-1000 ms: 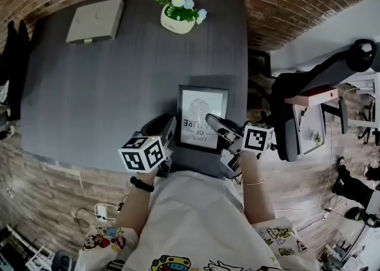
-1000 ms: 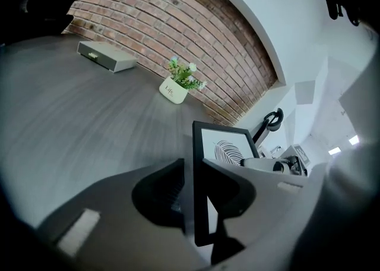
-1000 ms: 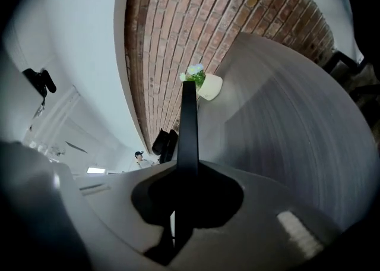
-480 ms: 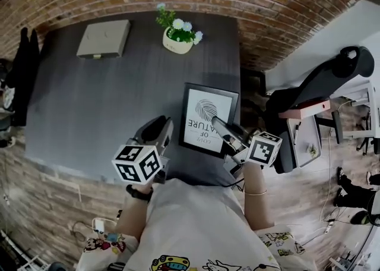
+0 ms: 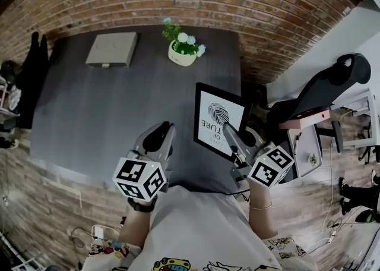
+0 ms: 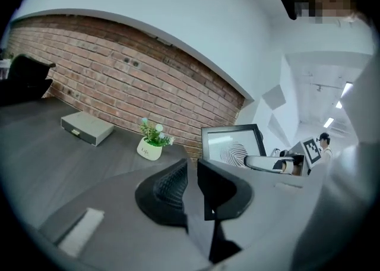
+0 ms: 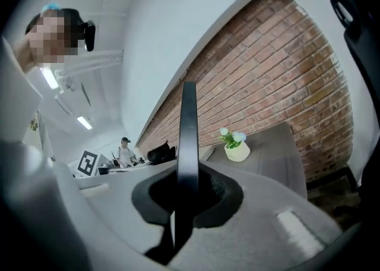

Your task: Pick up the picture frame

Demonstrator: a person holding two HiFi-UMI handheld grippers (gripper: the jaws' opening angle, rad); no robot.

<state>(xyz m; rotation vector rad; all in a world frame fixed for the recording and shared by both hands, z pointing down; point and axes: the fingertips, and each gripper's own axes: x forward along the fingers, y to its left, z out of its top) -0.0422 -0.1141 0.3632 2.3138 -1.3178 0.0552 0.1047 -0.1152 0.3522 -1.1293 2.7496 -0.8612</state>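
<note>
The picture frame [image 5: 217,119], black with a white fingerprint print, is off the dark table [image 5: 107,103] and tilted up on edge. My right gripper [image 5: 228,131] is shut on its near edge; in the right gripper view the frame's thin black edge [image 7: 189,127] rises from between the jaws. My left gripper [image 5: 162,134] hovers to the frame's left, apart from it. Its jaws have just been closing to a narrow gap and hold nothing [image 6: 191,172]. The left gripper view shows the frame [image 6: 233,148] beyond it at the right.
A white pot of flowers [image 5: 183,54] and a flat grey box [image 5: 113,49] sit at the table's far side by the brick wall. A black office chair [image 5: 323,94] stands right of the table. Dark clothing [image 5: 32,73] is at the left edge.
Both grippers have risen. The frame has come up off the table with the right gripper and tilted upright. The left gripper's jaws stand closer together.
</note>
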